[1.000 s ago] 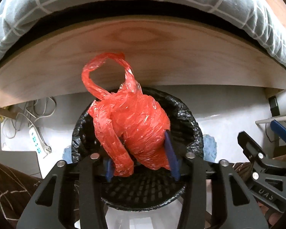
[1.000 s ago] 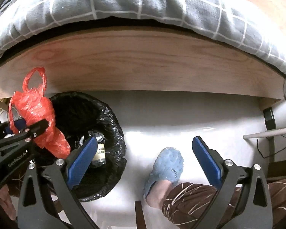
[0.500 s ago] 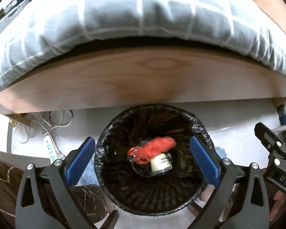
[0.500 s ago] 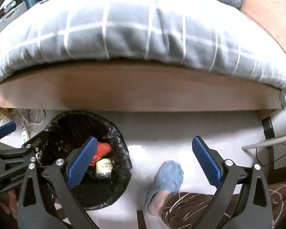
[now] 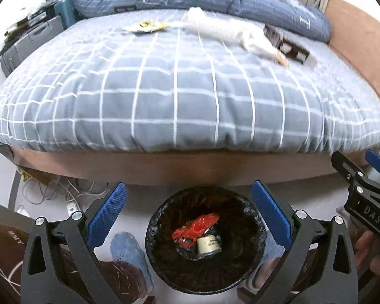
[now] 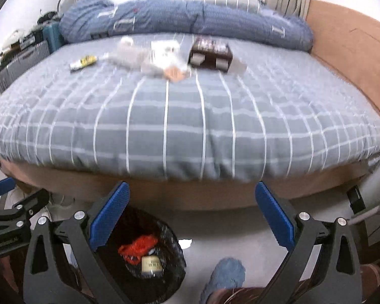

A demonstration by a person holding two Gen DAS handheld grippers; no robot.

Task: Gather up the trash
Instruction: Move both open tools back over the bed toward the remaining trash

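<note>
In the right wrist view, upper left of centre, a small yellow-labelled wrapper [image 6: 83,62] lies on the bed [image 6: 190,131]; it looks light and thin, best pinched across its narrow middle. Right of it sprawls crumpled clear and white packaging [image 6: 154,58], soft and probably slippery, so a bunched fold would give the surest hold. Further right sits a dark brown box [image 6: 210,54], stiffer, to be taken across its short sides (the blur hides its finer detail).

At the lower middle of the left wrist view the bin [image 5: 253,228] holds the red plastic bag [image 5: 195,228] beside a pale can [image 5: 209,244].

A second ago the left tongs [image 5: 187,212] clamped that red bag over the bin; now they stand spread wide and empty, and the bag lies inside. The right tongs [image 6: 191,212] gape empty as before. Both cameras have tipped up from the bed frame to the bed top.
</note>
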